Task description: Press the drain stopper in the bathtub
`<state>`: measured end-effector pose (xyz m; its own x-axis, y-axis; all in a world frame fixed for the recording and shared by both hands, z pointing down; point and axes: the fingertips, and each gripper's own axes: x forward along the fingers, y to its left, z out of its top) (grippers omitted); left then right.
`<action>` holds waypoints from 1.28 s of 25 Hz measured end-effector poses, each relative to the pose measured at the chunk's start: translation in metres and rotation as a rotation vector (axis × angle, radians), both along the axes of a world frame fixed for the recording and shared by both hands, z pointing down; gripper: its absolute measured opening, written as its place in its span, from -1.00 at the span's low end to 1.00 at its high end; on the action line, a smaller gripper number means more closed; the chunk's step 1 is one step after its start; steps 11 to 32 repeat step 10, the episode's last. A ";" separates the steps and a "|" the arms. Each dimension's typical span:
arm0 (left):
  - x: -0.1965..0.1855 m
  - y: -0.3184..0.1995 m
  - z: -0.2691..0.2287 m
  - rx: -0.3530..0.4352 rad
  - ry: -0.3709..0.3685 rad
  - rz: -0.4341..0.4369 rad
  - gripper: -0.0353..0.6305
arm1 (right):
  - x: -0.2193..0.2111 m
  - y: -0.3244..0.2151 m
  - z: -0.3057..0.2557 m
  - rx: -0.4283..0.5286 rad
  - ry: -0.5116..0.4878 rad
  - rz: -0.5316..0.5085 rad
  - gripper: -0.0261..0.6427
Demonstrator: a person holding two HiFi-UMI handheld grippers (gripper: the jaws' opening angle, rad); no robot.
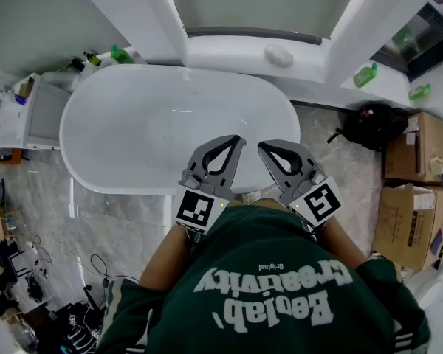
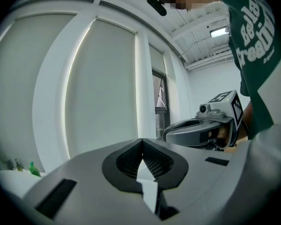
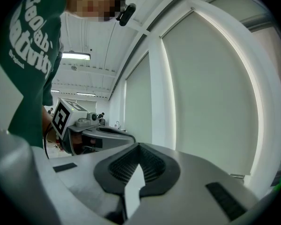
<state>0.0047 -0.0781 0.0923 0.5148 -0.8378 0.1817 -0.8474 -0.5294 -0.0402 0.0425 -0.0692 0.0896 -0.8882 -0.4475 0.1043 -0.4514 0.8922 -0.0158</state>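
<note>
The white oval bathtub [image 1: 170, 124] lies below me in the head view, and I cannot make out its drain stopper. Both grippers are held close to the person's chest over the tub's near rim. My left gripper [image 1: 238, 139] is shut with nothing between its jaws, and its tips [image 2: 141, 140] meet in the left gripper view. My right gripper [image 1: 261, 147] is also shut and empty, its tips [image 3: 138, 145] touching. Each gripper view points up at the window wall; the right gripper [image 2: 196, 132] and the left gripper [image 3: 91, 132] show beside each other.
A window ledge behind the tub carries a white soap-like lump [image 1: 279, 54] and green bottles [image 1: 120, 54] [image 1: 365, 74]. A black bag [image 1: 375, 124] and cardboard boxes [image 1: 421, 153] stand at the right. A white cabinet [image 1: 40, 113] and cables lie at the left.
</note>
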 end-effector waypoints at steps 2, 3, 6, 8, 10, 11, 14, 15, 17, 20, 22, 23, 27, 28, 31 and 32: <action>-0.001 0.000 0.000 0.000 0.001 0.002 -0.87 | -0.002 -0.001 0.000 0.001 0.001 -0.002 -0.88; -0.002 -0.001 0.000 -0.001 0.004 0.001 -0.87 | -0.003 -0.002 0.000 0.001 0.000 -0.002 -0.88; -0.005 -0.001 0.001 -0.009 0.008 -0.002 -0.87 | -0.005 -0.004 -0.001 0.000 -0.001 -0.001 -0.88; -0.007 -0.002 0.003 -0.014 0.007 -0.001 -0.87 | -0.008 -0.005 0.000 0.003 -0.001 -0.001 -0.88; -0.010 -0.004 0.005 -0.016 -0.001 0.001 -0.87 | -0.011 -0.005 0.001 0.005 -0.001 -0.002 -0.88; -0.010 -0.004 0.005 -0.016 -0.001 0.001 -0.87 | -0.011 -0.005 0.001 0.005 -0.001 -0.002 -0.88; -0.010 -0.004 0.005 -0.016 -0.001 0.001 -0.87 | -0.011 -0.005 0.001 0.005 -0.001 -0.002 -0.88; -0.010 -0.004 0.005 -0.016 -0.001 0.001 -0.87 | -0.011 -0.005 0.001 0.005 -0.001 -0.002 -0.88; -0.010 -0.004 0.005 -0.016 -0.001 0.001 -0.87 | -0.011 -0.005 0.001 0.005 -0.001 -0.002 -0.88; -0.010 -0.004 0.005 -0.016 -0.001 0.001 -0.87 | -0.011 -0.005 0.001 0.005 -0.001 -0.002 -0.88; -0.010 -0.004 0.005 -0.016 -0.001 0.001 -0.87 | -0.011 -0.005 0.001 0.005 -0.001 -0.002 -0.88; -0.010 -0.004 0.005 -0.016 -0.001 0.001 -0.87 | -0.011 -0.005 0.001 0.005 -0.001 -0.002 -0.88; -0.010 -0.004 0.005 -0.016 -0.001 0.001 -0.87 | -0.011 -0.005 0.001 0.005 -0.001 -0.002 -0.88; -0.010 -0.004 0.005 -0.016 -0.001 0.001 -0.87 | -0.011 -0.005 0.001 0.005 -0.001 -0.002 -0.88; -0.010 -0.004 0.005 -0.016 -0.001 0.001 -0.87 | -0.011 -0.005 0.001 0.005 -0.001 -0.002 -0.88; -0.010 -0.004 0.005 -0.016 -0.001 0.001 -0.87 | -0.011 -0.005 0.001 0.005 -0.001 -0.002 -0.88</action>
